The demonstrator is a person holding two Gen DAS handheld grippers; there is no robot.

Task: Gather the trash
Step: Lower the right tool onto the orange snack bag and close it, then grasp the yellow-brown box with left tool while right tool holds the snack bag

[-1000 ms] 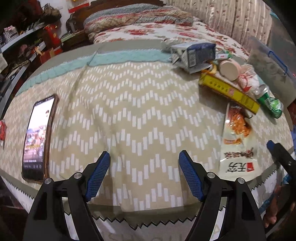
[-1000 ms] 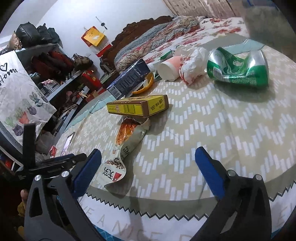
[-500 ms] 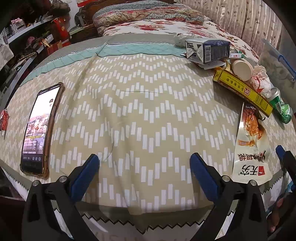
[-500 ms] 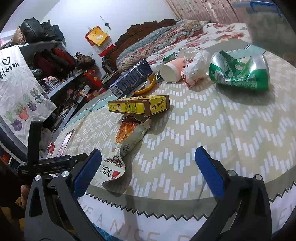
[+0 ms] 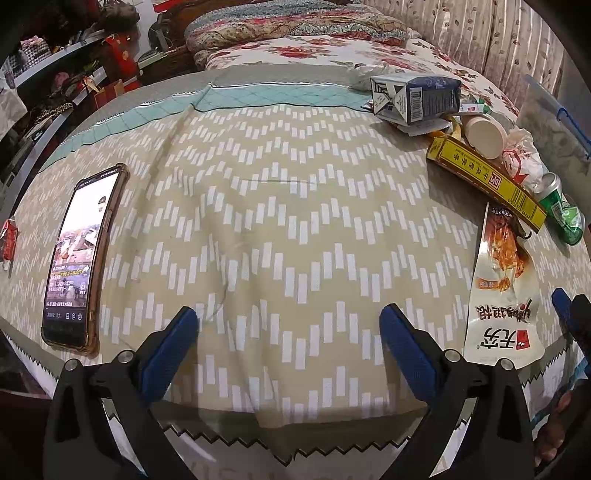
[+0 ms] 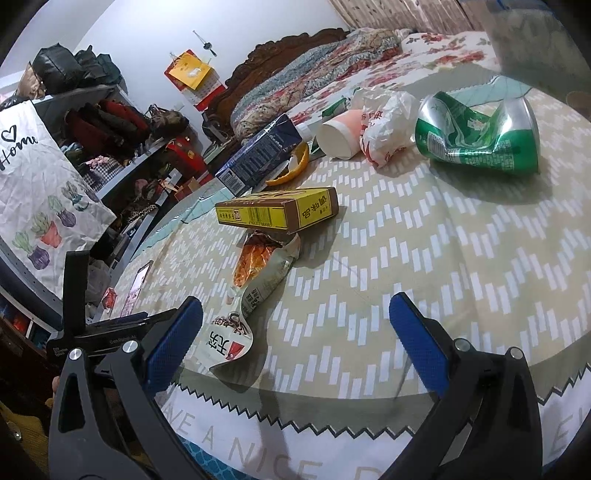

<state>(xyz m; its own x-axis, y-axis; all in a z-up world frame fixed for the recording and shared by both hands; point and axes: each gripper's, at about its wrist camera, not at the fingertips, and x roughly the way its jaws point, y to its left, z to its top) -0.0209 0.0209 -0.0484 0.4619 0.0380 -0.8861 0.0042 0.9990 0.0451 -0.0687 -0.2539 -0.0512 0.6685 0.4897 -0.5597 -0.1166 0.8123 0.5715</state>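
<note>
Zigzag-patterned cloth covers the round worktop (image 5: 295, 221), with a phone (image 5: 79, 254) at left of the left view. Trash sits at the right: carton (image 5: 417, 98), cup (image 5: 484, 134), yellow box (image 6: 277, 212), crushed can (image 6: 480, 138), snack wrapper (image 5: 500, 291). Both the left claw (image 5: 288, 339) and right claw (image 6: 295, 328) gape wide at the near edge, holding nothing.

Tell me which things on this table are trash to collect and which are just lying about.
Trash to collect: snack wrapper, yellow box, crushed green can, paper cup, crumpled wrapper, blue carton, orange peel.

Just lying about: phone, small red packet; bedding behind.
</note>
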